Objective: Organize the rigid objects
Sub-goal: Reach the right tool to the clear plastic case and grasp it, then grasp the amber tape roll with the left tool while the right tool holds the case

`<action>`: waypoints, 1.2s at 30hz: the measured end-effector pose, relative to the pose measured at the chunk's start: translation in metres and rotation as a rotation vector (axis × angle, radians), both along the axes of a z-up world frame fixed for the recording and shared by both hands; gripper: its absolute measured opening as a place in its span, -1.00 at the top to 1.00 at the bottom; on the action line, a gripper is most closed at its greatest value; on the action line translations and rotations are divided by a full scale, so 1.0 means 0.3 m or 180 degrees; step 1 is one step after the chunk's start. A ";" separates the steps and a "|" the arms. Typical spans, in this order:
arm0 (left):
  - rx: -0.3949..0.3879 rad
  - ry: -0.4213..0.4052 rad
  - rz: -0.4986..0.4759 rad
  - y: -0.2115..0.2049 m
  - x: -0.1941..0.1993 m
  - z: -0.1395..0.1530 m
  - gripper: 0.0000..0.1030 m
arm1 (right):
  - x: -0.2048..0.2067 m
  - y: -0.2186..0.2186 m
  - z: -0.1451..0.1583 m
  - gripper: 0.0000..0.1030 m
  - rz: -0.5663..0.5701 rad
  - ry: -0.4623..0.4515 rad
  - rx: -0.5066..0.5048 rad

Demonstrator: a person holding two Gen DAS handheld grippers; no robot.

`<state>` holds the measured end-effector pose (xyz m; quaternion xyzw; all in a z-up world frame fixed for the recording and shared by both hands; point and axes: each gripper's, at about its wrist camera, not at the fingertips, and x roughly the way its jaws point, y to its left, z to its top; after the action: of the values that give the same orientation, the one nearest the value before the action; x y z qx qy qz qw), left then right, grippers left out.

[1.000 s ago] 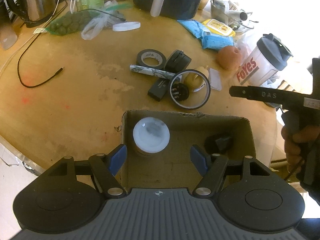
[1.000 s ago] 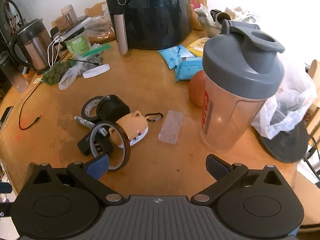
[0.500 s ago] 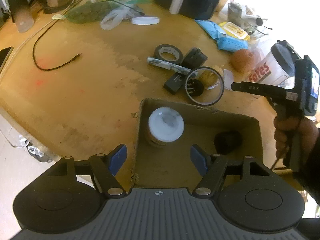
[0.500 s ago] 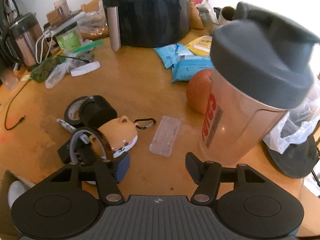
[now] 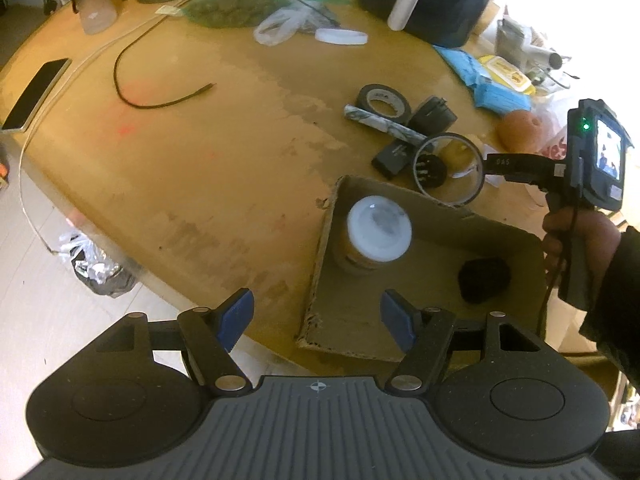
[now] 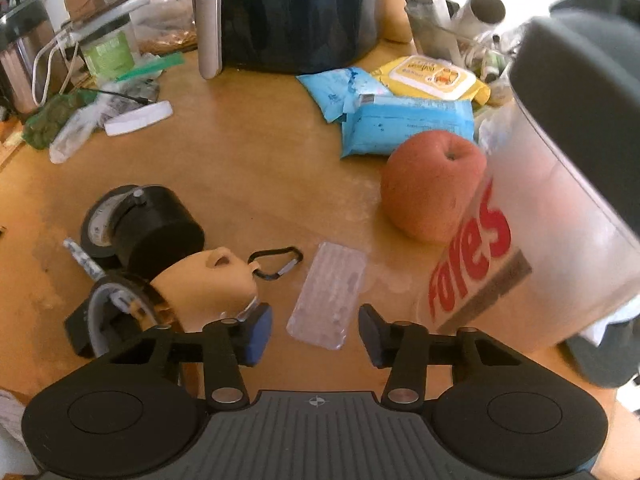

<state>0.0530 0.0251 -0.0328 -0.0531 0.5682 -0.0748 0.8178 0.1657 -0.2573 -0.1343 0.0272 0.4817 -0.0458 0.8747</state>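
The step in hand, as I judge it, is the pick-up of the next rigid thing from the worktop (image 6: pixel 248 168) for the cardboard box (image 5: pixel 516 236), which already holds a jar w/ white lid (image 5: pixel 378 226) and a small black object (image 5: pixel 485 278).

The right tongs (image 6: pixel 315 332) have just been closing, but nothing is pinched yet: the jaws stand partly spread and the pads touch no item. The clear plastic case (image 6: pixel 330 292) lies flat just ahead of them, its near end at the gap between the tips. The tan dog-shaped pouch (image 6: pixel 208 282) w/ a black carabiner (image 6: pixel 276 262) lies just beside the left pad (image 6: pixel 258 332), so near that I cannot tell if it touches. From the left wrist view the right tongs reach approx. to the tape ring (image 5: pixel 448 168) behind the box.

The next move calls for choosing one target, prob. the case or the pouch, centring the jaws on it, going lower, then closing fully.

The left tongs (image 5: pixel 316 320) are spread and empty, hanging above the near-left corner of the box, one pad over the worktop edge, the other over the box floor.
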 end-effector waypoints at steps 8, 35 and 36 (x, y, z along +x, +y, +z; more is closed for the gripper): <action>-0.0001 -0.0007 -0.0010 -0.003 -0.001 0.003 -0.35 | 0.020 -0.009 -0.018 0.28 -0.0069 0.0153 -0.0004; -0.0012 -0.0228 -0.0411 -0.092 0.087 0.036 -0.35 | -0.109 -0.042 -0.016 0.32 0.0100 0.0181 0.0126; -0.0010 -0.0250 -0.0432 -0.097 0.093 0.039 -0.35 | -0.114 -0.045 -0.011 0.32 0.0103 0.0161 0.0135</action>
<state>0.0808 -0.0040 -0.0212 -0.0128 0.5379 -0.1329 0.8324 0.1315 -0.2706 -0.1375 0.0367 0.5049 -0.0221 0.8621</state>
